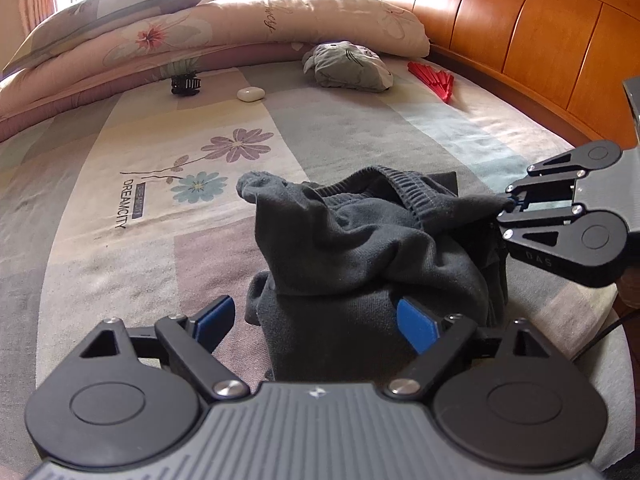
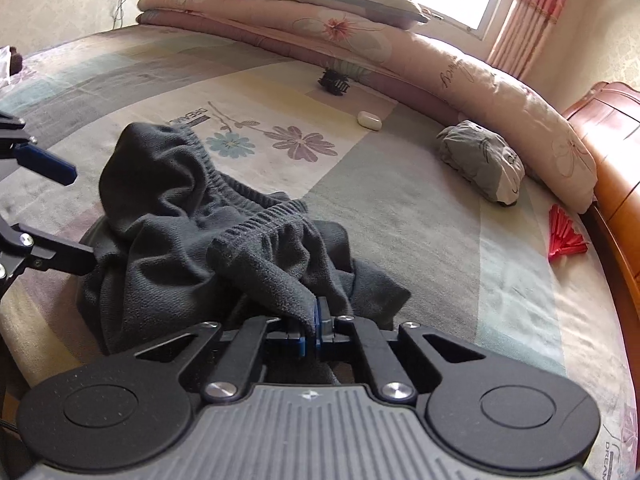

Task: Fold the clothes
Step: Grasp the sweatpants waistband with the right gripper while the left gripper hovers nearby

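Trousers [image 1: 360, 240], dark grey with a ribbed elastic waistband, sit in a rumpled heap near the front edge of the bed [image 1: 100, 240], on the flower-print sheet. Part of the pile is already doubled over, and the waistband end is bunched on top of it.

The right gripper [image 2: 316, 320] has its blue pads squeezed together on a fold of the trousers just below the waistband, lifting that bit off the heap. In the left wrist view you can see it coming in from the right side, pinching the cloth at the edge of the pile.

The left gripper [image 1: 316, 320] has its blue fingers spread wide, one on either side of the near part of the pile. The right finger sits against the cloth, the left one is clear of it, and nothing is held.

Further back on the bed: a black hair clip [image 1: 185, 85] and a small white case [image 1: 251, 93] close together toward the far edge, in front of the folded quilt [image 1: 240, 28] with a pillow [image 1: 112, 8] on top. A grey bundled cloth [image 1: 347, 66] and a red folding fan [image 1: 434, 78] lie in the corner by the wooden headboard [image 1: 520, 32].
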### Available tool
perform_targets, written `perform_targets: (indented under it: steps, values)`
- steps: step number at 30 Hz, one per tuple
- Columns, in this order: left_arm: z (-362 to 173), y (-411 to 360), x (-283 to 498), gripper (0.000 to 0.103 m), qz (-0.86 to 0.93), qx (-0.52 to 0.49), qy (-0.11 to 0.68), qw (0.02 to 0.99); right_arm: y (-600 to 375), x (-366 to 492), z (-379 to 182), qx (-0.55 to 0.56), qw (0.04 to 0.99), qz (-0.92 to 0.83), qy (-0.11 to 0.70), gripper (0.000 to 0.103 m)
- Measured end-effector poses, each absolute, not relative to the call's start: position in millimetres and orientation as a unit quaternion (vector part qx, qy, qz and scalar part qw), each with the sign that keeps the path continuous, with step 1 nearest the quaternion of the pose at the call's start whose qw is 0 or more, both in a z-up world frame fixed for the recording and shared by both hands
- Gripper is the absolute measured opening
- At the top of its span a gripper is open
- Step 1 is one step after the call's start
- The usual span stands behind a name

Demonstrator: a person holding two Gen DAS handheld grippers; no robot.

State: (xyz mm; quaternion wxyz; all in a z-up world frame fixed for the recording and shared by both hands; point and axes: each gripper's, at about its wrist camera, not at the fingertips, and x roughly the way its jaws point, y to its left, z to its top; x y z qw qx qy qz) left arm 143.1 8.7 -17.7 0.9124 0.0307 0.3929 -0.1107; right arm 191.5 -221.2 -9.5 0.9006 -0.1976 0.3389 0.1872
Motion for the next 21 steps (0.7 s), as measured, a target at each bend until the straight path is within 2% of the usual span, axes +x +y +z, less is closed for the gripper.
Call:
perform_targets:
  steps: [10,21]
  values:
    - [-15.9,-1.3,141.6,0.089,-0.112,0.022,0.396,0.911,-291.8,201.1,-8.5,-0.166,0.912,0.111,0.358,0.005]
    - [-8.6,-14.7,138.7,0.089,-0.121,0.023,0.386,0.914,-358.0,190.3,-45.8,-0.142,0.896,0.019,0.420,0.006]
